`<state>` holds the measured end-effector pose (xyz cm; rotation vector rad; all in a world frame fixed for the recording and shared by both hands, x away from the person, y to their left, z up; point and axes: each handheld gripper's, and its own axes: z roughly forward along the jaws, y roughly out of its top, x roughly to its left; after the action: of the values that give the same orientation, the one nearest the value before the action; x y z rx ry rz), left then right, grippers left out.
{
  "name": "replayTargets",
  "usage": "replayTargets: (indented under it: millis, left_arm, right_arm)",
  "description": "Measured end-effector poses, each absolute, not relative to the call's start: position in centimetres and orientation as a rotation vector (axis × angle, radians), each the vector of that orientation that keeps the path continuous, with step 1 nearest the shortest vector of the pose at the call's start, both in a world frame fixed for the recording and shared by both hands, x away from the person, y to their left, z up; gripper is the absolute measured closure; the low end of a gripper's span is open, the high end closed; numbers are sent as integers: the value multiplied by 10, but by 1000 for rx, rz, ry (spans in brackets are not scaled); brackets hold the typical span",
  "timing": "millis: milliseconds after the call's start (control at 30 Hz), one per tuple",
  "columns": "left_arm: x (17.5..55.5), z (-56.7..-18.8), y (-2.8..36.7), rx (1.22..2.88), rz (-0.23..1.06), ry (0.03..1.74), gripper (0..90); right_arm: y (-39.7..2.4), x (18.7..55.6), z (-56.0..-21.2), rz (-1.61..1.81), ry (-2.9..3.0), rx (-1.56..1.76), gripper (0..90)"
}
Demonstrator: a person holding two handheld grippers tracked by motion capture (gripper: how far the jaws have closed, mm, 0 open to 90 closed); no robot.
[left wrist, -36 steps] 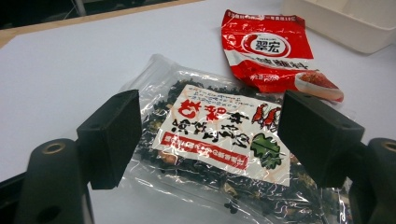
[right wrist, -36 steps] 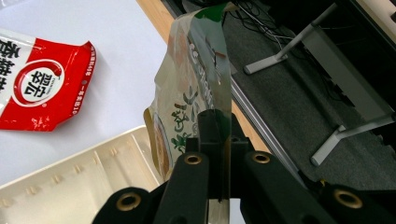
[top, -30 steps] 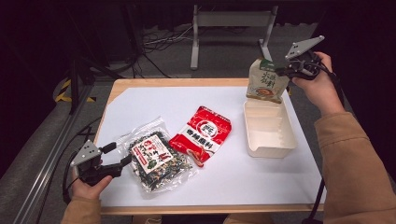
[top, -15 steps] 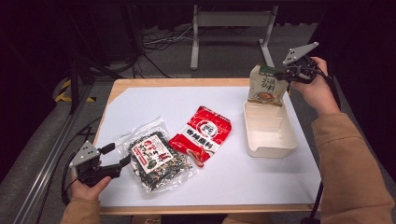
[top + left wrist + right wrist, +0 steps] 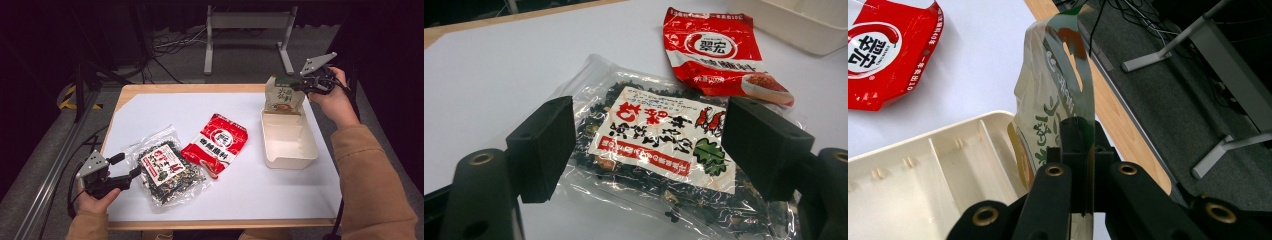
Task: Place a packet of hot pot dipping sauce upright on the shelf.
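Note:
My right gripper (image 5: 299,86) (image 5: 1079,131) is shut on the top edge of a green and cream food pouch (image 5: 283,95) (image 5: 1053,95). The pouch hangs upright over the far end of the cream tray (image 5: 289,139) (image 5: 923,180). A clear bag of dark dried greens with a red and white label (image 5: 166,170) (image 5: 659,150) lies at the front left of the white mat. My left gripper (image 5: 128,166) (image 5: 644,145) rests open at that bag's left edge, one jaw on each side of the bag's end. A red sauce packet (image 5: 216,144) (image 5: 714,55) lies flat in the middle.
The white mat (image 5: 240,190) covers a wooden table (image 5: 190,88). A metal stand (image 5: 247,30) and cables sit on the floor beyond the far edge. The table's right edge runs just beyond the tray.
The right hand has come down and slightly nearer with the pouch, bringing it lower over the tray's far end. The left gripper and the two flat packets have not moved.

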<state>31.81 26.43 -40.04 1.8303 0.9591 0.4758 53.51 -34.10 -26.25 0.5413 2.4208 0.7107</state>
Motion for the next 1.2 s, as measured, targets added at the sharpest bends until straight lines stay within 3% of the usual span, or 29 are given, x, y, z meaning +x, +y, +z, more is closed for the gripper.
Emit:
replayTargets:
  millis: [900,1200]
  left_arm:
    - [322,-401,262,1834,464,949,225]
    - [322,-401,261,1834,467,946,226]
  right_arm:
    - [-346,541,-289,678,2477,732,885]
    - [-346,540,-290,671,2448,765,801]
